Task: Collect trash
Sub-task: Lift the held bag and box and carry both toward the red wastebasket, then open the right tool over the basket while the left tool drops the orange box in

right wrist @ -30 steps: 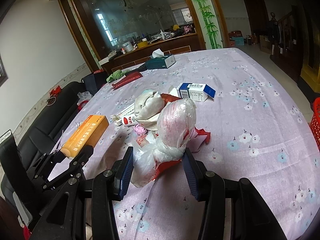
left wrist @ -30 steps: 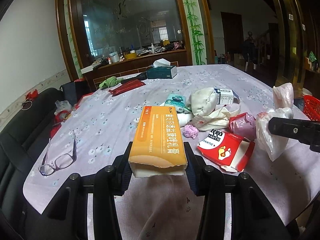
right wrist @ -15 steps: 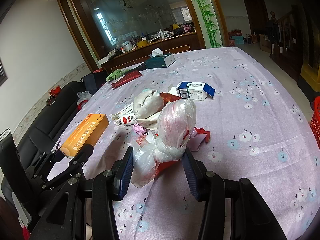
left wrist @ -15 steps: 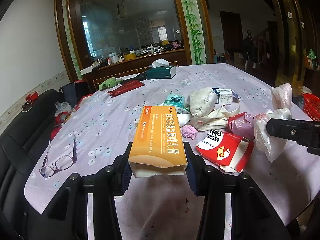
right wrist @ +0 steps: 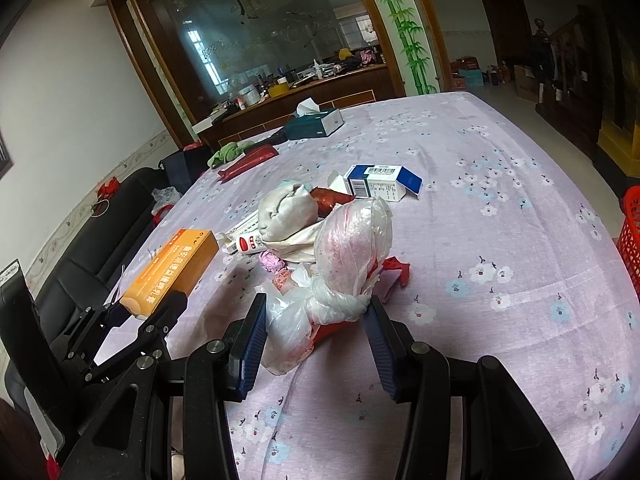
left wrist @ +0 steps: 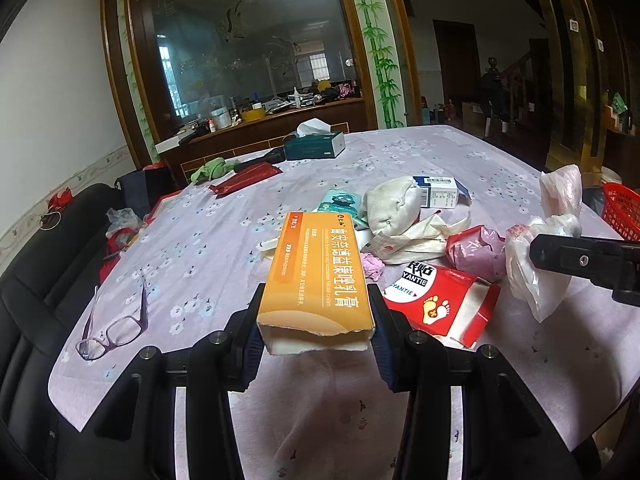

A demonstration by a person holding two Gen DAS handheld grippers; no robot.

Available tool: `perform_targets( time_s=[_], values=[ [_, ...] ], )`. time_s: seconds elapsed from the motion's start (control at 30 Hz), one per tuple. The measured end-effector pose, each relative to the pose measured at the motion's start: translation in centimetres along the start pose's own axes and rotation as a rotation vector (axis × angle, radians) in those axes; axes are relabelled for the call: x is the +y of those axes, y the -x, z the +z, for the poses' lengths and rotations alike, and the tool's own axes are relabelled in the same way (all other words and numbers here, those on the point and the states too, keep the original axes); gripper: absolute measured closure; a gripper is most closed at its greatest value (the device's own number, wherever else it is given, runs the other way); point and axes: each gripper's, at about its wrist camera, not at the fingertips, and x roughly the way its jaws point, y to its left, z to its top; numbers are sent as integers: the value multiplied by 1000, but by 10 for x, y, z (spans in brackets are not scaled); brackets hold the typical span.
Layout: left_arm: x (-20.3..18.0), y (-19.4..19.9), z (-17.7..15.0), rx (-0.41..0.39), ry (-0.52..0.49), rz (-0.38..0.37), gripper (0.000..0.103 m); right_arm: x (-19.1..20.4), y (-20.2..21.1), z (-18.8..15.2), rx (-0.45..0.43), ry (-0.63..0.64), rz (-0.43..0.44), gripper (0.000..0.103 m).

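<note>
An orange carton with printed lettering sits clamped between the fingers of my left gripper, its torn near end facing the camera. In the right wrist view the same carton shows at the left with the left gripper on it. My right gripper is shut on a knotted clear plastic bag with pink and red contents. From the left wrist view that bag hangs at the right gripper's black finger, beside the trash pile.
On the floral tablecloth lie a red foot-print pouch, a pink wrapper, a beige cloth lump and a blue-white box. Glasses lie at the left, a tissue box far back. A red basket stands off the right edge.
Both grippers keep their hold. The left wrist view has drifted slightly, so the bag and the right gripper sit a little further left and higher in it.
</note>
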Motion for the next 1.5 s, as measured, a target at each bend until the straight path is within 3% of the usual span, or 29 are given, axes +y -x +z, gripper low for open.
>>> perform_targets(
  time_s=[0.5,0.9,1.13,1.3,1.5],
  values=[
    [-20,-4,8,0,-41,-23,58,-20,9,4,-19,-47,-12,51],
    [-60,-7,27,-4,-101,-94,58,-63,36,10,-70,-127,-44,51],
    [-112,-6,57,-4,-144,-297,58,-134,89,21,-166,-212,-171,51],
    [-176,-12,82,39,-168,-525,58,-206,136,26,-231,-306,-311,51],
    [-256,-20,103,96,-184,-717,58,-270,163,34,-233,-380,-423,51]
  ],
)
